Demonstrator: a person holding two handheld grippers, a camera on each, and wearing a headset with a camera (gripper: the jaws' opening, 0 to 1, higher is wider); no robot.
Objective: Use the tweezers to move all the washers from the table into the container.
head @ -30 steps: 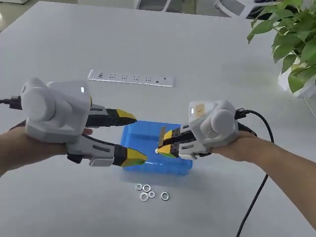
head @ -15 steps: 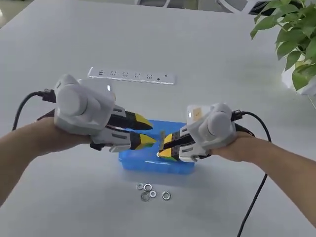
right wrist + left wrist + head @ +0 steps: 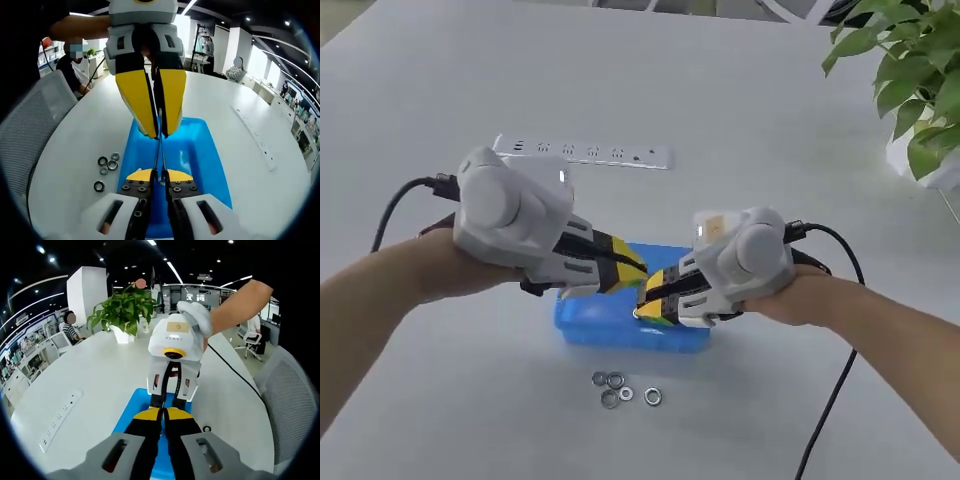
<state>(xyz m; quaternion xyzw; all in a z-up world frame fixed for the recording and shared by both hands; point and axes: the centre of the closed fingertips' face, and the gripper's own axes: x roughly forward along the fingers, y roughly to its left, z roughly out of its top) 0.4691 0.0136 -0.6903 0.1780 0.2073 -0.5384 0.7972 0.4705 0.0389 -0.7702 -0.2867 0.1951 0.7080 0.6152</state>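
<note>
Clamping the tweezers [image 3: 158, 152] from opposite ends, the left gripper [image 3: 638, 268] and right gripper [image 3: 647, 300] are both pressing fully closed above the container [image 3: 582, 322].

Head view looks steeply down from above; gripper views face each other, close over the container [image 3: 588, 323], shared by all three.

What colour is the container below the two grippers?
The container is bright blue, shown best in the right gripper view.

The washers [image 3: 620, 388] lie just below the container [image 3: 610, 330], the power strip [image 3: 582, 152] above it, the plant [image 3: 910, 70] at upper right.
</note>
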